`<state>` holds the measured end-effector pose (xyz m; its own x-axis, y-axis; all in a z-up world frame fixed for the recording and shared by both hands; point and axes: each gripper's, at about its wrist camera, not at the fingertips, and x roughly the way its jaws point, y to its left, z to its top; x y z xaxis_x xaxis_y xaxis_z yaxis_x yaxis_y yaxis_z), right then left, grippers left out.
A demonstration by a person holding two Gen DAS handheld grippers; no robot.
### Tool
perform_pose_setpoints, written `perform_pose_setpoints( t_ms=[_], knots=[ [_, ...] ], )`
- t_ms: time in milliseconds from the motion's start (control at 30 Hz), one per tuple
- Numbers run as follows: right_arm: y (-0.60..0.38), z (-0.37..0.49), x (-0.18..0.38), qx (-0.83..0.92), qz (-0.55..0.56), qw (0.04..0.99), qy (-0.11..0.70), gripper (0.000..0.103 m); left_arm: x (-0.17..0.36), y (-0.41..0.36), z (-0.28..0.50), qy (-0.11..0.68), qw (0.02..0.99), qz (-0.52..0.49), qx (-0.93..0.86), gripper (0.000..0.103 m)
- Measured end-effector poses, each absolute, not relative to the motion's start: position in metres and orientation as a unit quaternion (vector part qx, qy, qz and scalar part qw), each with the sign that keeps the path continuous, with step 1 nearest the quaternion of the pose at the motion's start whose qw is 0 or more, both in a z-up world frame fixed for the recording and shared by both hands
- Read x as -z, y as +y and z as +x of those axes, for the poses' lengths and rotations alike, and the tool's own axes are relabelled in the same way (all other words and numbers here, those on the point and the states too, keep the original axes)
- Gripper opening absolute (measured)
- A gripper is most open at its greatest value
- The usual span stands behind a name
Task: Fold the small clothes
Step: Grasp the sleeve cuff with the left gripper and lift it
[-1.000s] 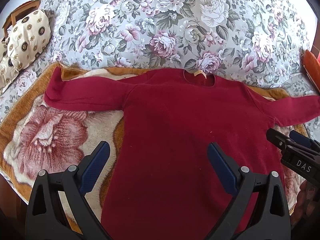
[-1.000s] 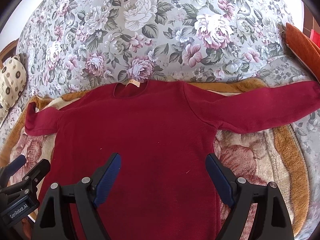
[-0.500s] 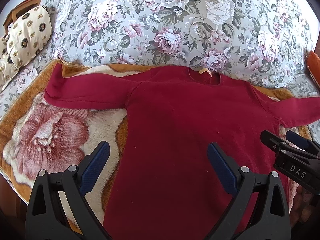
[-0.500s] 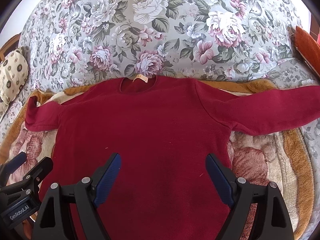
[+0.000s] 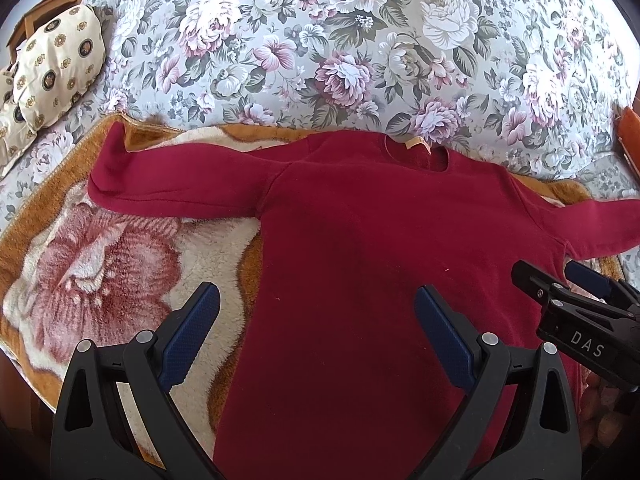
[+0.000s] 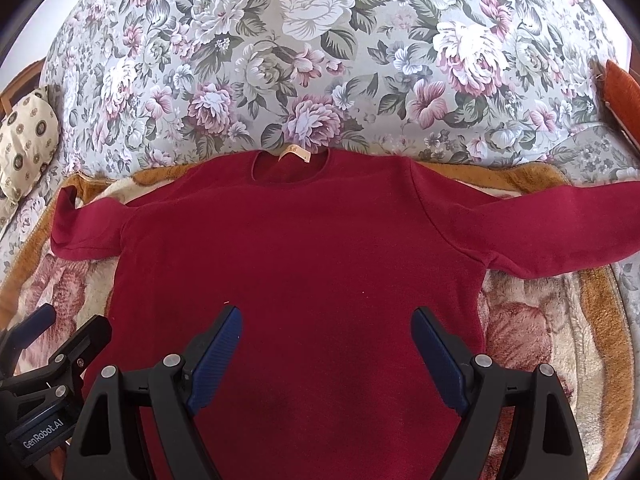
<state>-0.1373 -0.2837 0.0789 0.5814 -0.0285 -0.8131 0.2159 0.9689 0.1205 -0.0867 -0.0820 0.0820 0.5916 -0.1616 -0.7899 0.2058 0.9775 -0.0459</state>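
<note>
Item: left gripper (image 5: 316, 320), nearest in the left wrist view; jaws standing wide apart, holding nothing and touching nothing; one blue pad hanging over the plush blanket (image 5: 100, 264), the other over the body of the red sweater (image 5: 360, 240); against the frames of a second ago the sweater is sitting a little lower and larger in this view, so the gripper is easing forward and slightly rightward over the cloth.

Item: right gripper (image 6: 326, 344), nearest in the right wrist view; jaws likewise spread wide, empty, both pads hovering above the sweater's lower body; whether they are brushing the fabric cannot be told; the collar is dropping lower in this view than a second ago, so this gripper too is advancing toward the far side.

Item: red sweater, lying flat and face up on the blanket, hem near, collar and label (image 6: 295, 154) far; left sleeve (image 5: 172, 180) stretched out to the left, right sleeve (image 6: 540, 224) stretched out to the right; no fold made yet.

Meaning, as a judgement: both tools are closing in for a first grasp, folding not yet begun; sleeves or side edges being the likely first targets.

Item: floral bedspread (image 6: 320, 60), far, beyond the collar; patterned cushion (image 5: 56, 64), far left.
</note>
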Motion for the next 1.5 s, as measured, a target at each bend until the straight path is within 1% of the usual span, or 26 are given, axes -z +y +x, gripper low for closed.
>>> perform_pose_setpoints(
  t_ms=[200,467,567,633,700,900,1100,1167,1367,1433,1467,1500],
  knots=[
    [-0.265,-0.121,-0.079,0.045,0.095,0.886,0.452,0.085,-0.086,-0.038,-0.068,0.447,0.89,-0.026,0.088,0.098],
    [-0.21,-0.082,-0.076,-0.016,0.067,0.884,0.462,0.082,-0.081,0.041,-0.031,0.443,0.895,-0.045,0.015,0.098],
    [-0.189,-0.065,-0.071,-0.041,0.055,0.883,0.465,0.081,-0.075,0.077,-0.016,0.446,0.892,-0.078,-0.008,0.098],
    [-0.18,-0.056,-0.069,-0.049,0.047,0.882,0.467,0.077,-0.071,0.099,-0.006,0.446,0.889,-0.099,-0.022,0.098],
    [-0.174,-0.047,-0.07,-0.057,0.046,0.883,0.464,0.075,-0.066,0.121,0.005,0.447,0.885,-0.124,-0.035,0.098],
    [-0.167,-0.024,-0.073,-0.071,0.054,0.887,0.454,0.075,-0.051,0.183,0.037,0.441,0.864,-0.236,-0.056,0.098],
    [-0.163,-0.013,-0.062,-0.074,0.048,0.882,0.462,0.075,-0.032,0.214,0.071,0.432,0.838,-0.325,-0.072,0.098],
    [-0.163,-0.012,-0.058,-0.08,0.058,0.879,0.466,0.075,-0.033,0.21,0.08,0.42,0.847,-0.317,-0.075,0.098],
    [-0.171,-0.012,-0.051,-0.081,0.081,0.874,0.472,0.075,-0.027,0.191,0.106,0.434,0.858,-0.268,-0.059,0.098],
    [-0.171,-0.012,-0.051,-0.082,0.083,0.874,0.472,0.075,-0.026,0.187,0.109,0.432,0.861,-0.261,-0.051,0.091],
    [-0.171,-0.012,-0.052,-0.082,0.082,0.874,0.471,0.075,-0.026,0.186,0.11,0.428,0.864,-0.262,-0.046,0.072],
    [-0.17,-0.013,-0.052,-0.082,0.08,0.875,0.471,0.075,-0.025,0.185,0.112,0.427,0.864,-0.266,-0.035,0.044]
  ],
)
